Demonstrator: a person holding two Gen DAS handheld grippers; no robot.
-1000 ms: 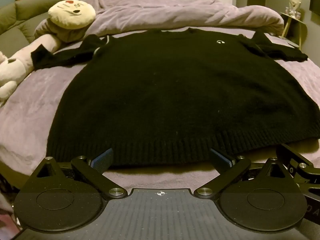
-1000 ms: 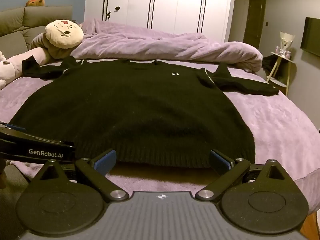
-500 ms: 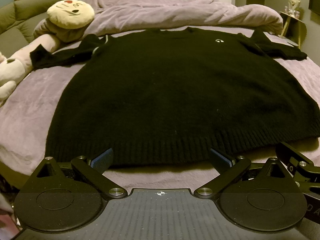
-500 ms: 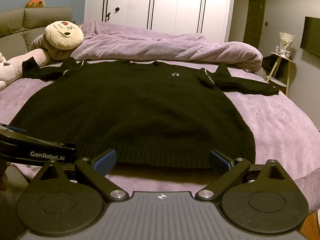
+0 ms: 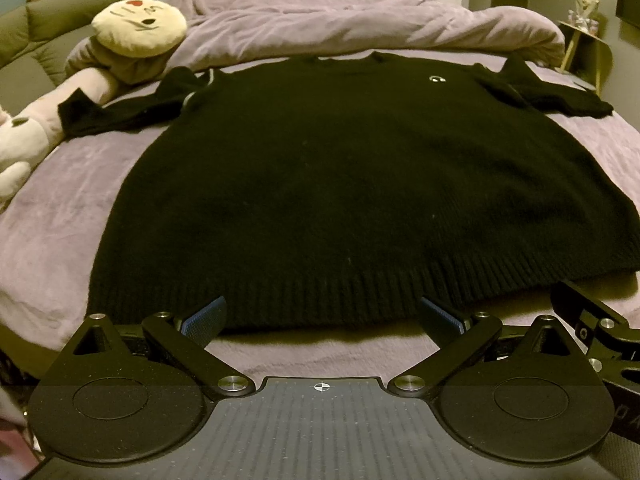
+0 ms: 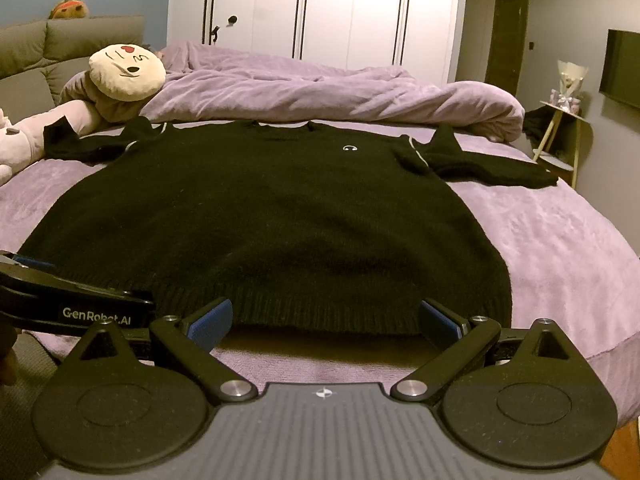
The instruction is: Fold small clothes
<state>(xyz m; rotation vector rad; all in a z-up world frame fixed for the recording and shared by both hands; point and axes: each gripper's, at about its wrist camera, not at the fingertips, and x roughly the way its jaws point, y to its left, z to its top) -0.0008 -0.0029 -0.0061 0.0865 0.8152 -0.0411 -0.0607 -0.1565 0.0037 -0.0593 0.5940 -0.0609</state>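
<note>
A black knit sweater point(image 5: 344, 176) lies flat and face up on the purple bed, hem toward me, both sleeves spread out to the sides. It also shows in the right wrist view point(image 6: 272, 216). My left gripper point(image 5: 322, 314) is open and empty, just short of the ribbed hem near its middle. My right gripper point(image 6: 324, 316) is open and empty, just short of the hem toward its right part. The left gripper's body point(image 6: 72, 308) shows at the left of the right wrist view.
A rumpled purple duvet point(image 5: 360, 28) lies across the head of the bed. A plush toy with a cream round face point(image 5: 140, 34) lies at the far left. A small side table point(image 6: 560, 136) stands at the right, wardrobes point(image 6: 320, 12) behind.
Both grippers have shifted very slightly; the sweater sits a touch lower and nearer in the left wrist view. Nothing was taken hold of.
</note>
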